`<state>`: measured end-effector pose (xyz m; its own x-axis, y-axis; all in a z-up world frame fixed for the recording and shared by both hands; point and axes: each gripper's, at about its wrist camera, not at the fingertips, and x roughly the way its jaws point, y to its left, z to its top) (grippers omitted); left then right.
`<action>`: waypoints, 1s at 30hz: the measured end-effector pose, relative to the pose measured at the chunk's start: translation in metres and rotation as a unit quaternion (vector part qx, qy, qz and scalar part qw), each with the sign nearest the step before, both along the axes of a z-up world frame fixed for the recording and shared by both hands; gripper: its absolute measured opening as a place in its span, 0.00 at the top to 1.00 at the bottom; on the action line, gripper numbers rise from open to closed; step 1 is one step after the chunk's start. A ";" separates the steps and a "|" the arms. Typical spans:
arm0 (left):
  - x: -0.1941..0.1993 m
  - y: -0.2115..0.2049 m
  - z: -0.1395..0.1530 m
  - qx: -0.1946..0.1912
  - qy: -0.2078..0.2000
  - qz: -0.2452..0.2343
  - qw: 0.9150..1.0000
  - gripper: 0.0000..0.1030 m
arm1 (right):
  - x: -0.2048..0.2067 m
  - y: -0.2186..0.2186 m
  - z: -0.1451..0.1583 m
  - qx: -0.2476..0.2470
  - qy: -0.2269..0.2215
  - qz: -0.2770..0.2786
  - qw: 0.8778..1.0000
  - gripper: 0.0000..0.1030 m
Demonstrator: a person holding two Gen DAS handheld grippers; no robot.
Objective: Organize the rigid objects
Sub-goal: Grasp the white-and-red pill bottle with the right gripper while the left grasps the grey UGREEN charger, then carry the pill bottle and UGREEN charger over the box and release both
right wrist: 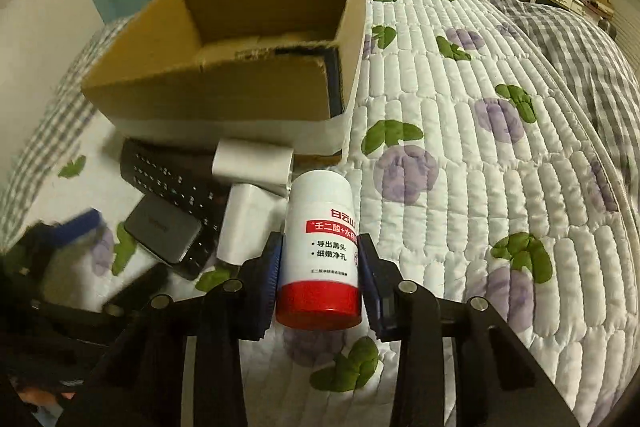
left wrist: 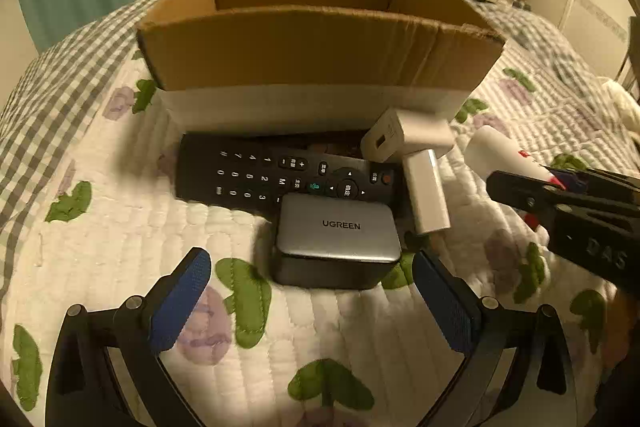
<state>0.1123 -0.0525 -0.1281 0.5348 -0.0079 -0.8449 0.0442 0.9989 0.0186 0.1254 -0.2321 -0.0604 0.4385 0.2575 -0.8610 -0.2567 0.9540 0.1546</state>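
Brown cardboard is our landmark: one open cardboard box (left wrist: 320, 43) is sitting on the quilted bedspread (left wrist: 120, 227), and everything else is lying in front of its near wall. We are counting one black remote control (left wrist: 256, 173), lying flat along the foot of the box; one grey UGREEN charger (left wrist: 338, 239), overlapping the remote's near edge; and two white power adapters (left wrist: 404, 139), one touching the box's near right corner, the other (left wrist: 426, 191) just beside it on the side away from the box.

We are holding two grippers. Our left gripper (left wrist: 312, 303) is hovering with its jaws spread wide and holding nothing, its blue pads (left wrist: 184, 295) flanking the UGREEN charger's near side without touching it. Our right gripper (right wrist: 320, 283) is clamping one white bottle with a red cap (right wrist: 320, 247), cap toward us, in front of the box's right corner; whether it is lifted off the bedspread we cannot tell.
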 end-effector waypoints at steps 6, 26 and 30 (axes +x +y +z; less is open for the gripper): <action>0.013 -0.007 -0.017 0.019 0.010 0.000 1.000 0.06 | 0.005 0.006 -0.003 0.011 0.012 0.002 1.000 0.65; -0.017 -0.009 0.029 0.029 -0.024 -0.017 0.999 0.34 | -0.014 0.009 0.026 -0.009 -0.057 -0.001 0.998 0.65; -0.027 -0.001 0.058 0.011 -0.057 -0.014 0.998 0.34 | -0.023 0.011 0.042 -0.020 -0.075 0.002 0.997 0.65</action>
<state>0.0851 -0.0535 -0.0698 0.6275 -0.0069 -0.7786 0.0688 0.9965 0.0467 0.1020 -0.2210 -0.0181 0.5623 0.2270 -0.7952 -0.2783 0.9574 0.0766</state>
